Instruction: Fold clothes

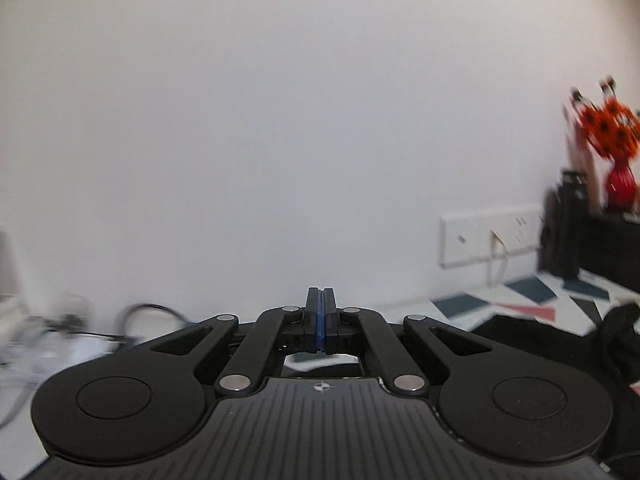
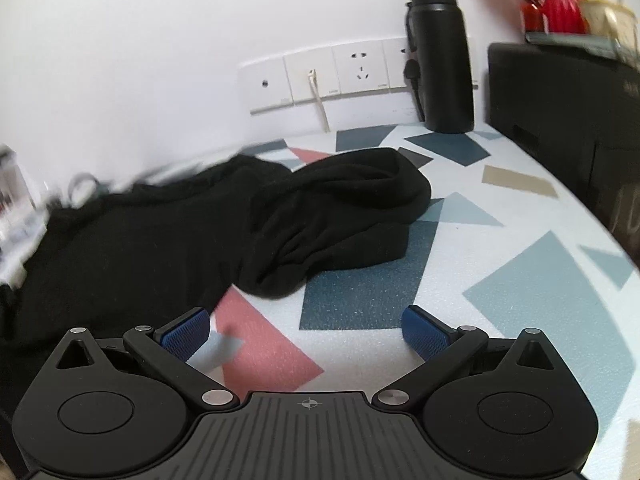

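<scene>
A black garment lies crumpled on the patterned table surface, spread from the left edge to the middle in the right wrist view. My right gripper hovers open just in front of its near edge, blue pads wide apart with nothing between them. In the left wrist view my left gripper is raised and faces the white wall, its blue pads pressed together with nothing seen between them. A part of the black garment shows low at the right, behind that gripper.
A black flask stands at the back by the wall sockets. A black box lines the right side, with a red vase of orange flowers on it. Cables and white clutter lie at the far left.
</scene>
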